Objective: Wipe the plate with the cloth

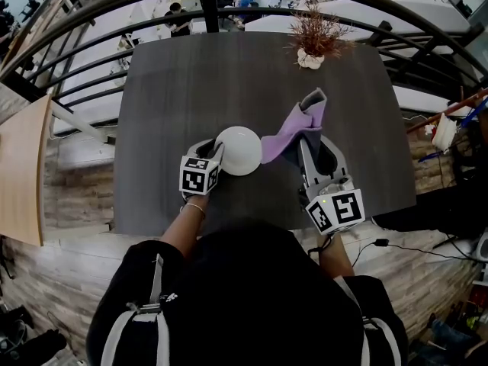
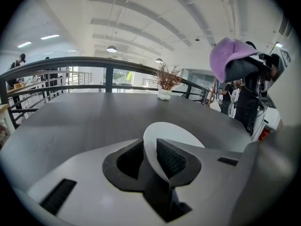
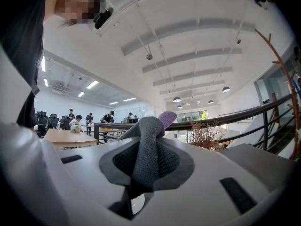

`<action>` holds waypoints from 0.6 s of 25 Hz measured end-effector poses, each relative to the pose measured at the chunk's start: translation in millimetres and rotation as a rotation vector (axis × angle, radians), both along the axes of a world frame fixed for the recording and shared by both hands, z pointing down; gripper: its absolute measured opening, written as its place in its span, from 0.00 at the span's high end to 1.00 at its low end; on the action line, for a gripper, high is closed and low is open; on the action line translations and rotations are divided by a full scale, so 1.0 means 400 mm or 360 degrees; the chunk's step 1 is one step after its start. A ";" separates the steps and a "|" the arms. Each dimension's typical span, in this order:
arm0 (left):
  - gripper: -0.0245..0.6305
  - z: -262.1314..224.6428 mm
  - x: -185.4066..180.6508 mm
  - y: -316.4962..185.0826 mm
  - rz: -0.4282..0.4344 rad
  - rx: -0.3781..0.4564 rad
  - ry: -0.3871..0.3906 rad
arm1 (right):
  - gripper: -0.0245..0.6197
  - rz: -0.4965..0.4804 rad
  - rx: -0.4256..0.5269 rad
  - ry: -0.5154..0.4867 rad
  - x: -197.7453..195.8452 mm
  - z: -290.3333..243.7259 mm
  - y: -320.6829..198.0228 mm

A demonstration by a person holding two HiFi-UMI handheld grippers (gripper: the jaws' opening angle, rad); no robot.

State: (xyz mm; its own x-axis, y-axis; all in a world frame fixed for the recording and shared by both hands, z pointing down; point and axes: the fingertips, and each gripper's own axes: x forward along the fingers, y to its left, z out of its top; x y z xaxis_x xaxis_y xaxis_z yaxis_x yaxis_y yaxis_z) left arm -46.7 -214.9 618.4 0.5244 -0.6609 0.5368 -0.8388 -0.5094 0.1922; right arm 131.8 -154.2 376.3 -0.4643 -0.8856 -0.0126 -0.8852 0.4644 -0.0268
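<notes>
I count one plate [image 1: 240,152] between the left jaws, one cloth [image 1: 293,132] in the right jaws, and one plant [image 1: 313,40] beyond both.

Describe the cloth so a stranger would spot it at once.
On the dark grey table, look just right of the white plate, at the right gripper. The cloth is pinched in its jaws: folded fabric, purple on one face, grey on the other.

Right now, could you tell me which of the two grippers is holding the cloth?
The right gripper: its jaws are shut on the purple-and-grey cloth, whereas the left gripper grips the white plate by its rim.
</notes>
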 end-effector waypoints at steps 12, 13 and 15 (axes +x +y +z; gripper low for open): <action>0.83 0.024 -0.012 0.014 0.0015 -0.0035 -0.0064 | 0.87 -0.0003 -0.0001 -0.0008 -0.009 0.004 0.006; 0.83 0.025 -0.010 0.014 0.0019 -0.0039 -0.0068 | 0.87 -0.0004 0.0000 -0.0009 -0.009 0.004 0.005; 0.83 0.027 -0.009 0.012 0.0023 -0.0047 -0.0075 | 0.86 -0.0008 0.0001 -0.0010 -0.011 0.005 0.004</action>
State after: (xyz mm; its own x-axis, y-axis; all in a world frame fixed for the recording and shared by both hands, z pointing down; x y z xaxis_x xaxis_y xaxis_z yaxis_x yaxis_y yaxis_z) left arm -50.3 -210.1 629.4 0.5076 -0.6369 0.5803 -0.8398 -0.5163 0.1679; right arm 127.4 -152.8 378.3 -0.4683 -0.8834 -0.0162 -0.8828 0.4686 -0.0317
